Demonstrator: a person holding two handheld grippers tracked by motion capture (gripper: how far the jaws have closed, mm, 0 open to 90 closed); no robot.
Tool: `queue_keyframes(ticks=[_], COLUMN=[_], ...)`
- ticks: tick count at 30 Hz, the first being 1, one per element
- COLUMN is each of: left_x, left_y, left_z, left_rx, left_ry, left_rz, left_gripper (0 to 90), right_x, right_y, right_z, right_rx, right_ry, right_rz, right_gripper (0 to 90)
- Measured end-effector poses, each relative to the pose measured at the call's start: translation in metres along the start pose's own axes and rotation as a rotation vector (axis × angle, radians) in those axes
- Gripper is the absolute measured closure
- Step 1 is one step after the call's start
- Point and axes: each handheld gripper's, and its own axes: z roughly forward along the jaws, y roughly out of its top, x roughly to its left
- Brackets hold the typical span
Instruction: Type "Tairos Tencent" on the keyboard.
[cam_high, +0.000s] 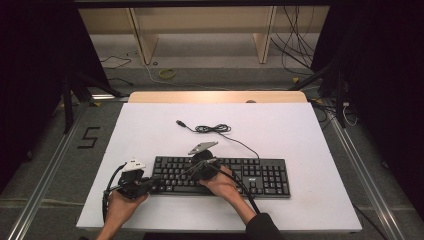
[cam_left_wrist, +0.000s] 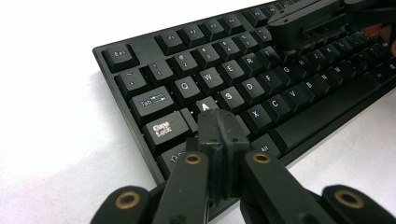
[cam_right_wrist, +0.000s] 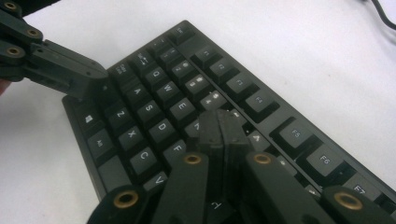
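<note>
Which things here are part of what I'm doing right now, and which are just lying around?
In the job:
- keyboard
- left gripper, shut, tip over the left-hand keys
- right gripper, shut, over the middle keys

Lying about:
- keyboard's loose cable on the table
- yellow ring on the floor

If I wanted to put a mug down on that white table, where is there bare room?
The far left of the white table, left of the coiled cable, is bare. So is the right side past the keyboard, and the near strip on the right. It is crowded at the keyboard's left half, where the left hand-held gripper and right hand-held gripper work.
</note>
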Motion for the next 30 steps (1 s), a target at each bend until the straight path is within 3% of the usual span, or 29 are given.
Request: queue_keyframes(ticks=[30], left_x=[0.0038], left_y=[-0.0010], left_z=[0.0062], left_rx=[0.041], left_ry=[0.008], left_rz=[-0.011], left_gripper=[89.5], right_x=[-0.0029], right_y=[-0.0033], right_z=[0.0084], right_rx=[0.025], right_ry=[-0.004], right_rz=[0.005], right_gripper=[90.0])
